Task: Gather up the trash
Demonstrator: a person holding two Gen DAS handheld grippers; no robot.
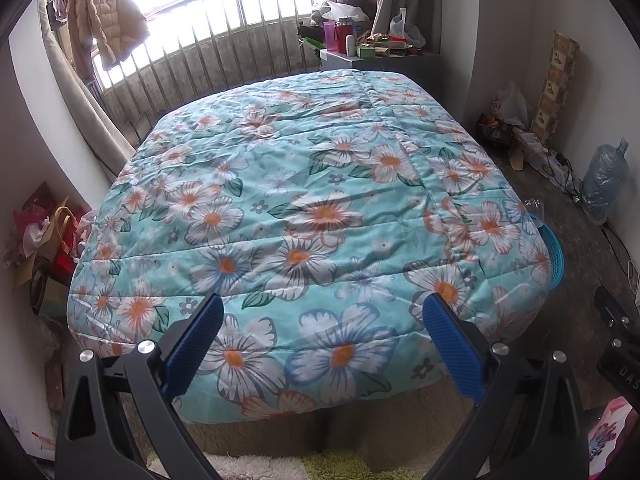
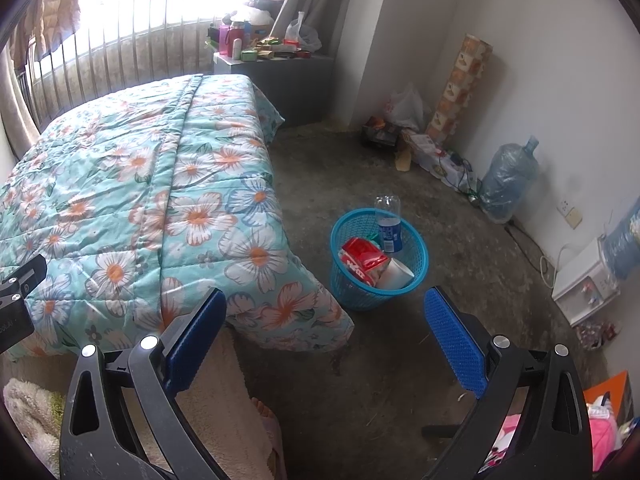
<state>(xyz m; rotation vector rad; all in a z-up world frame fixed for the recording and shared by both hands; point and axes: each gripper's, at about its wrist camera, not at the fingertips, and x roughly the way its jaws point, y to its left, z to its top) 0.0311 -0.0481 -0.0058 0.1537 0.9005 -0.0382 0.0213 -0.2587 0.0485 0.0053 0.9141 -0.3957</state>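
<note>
- Left gripper (image 1: 322,308) and right gripper (image 2: 325,304) are both gaping wide, carrying nothing.
- Blue basket (image 2: 416,264) is sitting on the floor beside the bed (image 2: 132,184), holding a bottle (image 2: 389,224), red packet (image 2: 362,260) and cup (image 2: 396,274).

Your blue mesh basket (image 2: 379,276) stands upright beside the bed's (image 2: 160,184) corner — holding a clear bottle (image 2: 388,226), red wrapper (image 2: 362,260), white cup (image 2: 396,274).

Both the left gripper (image 1: 322,312) and the right gripper (image 2: 326,306) share one build: black angular frames with triangular cutouts, silver round screws, and blue textured pads (image 2: 454,344).
</note>
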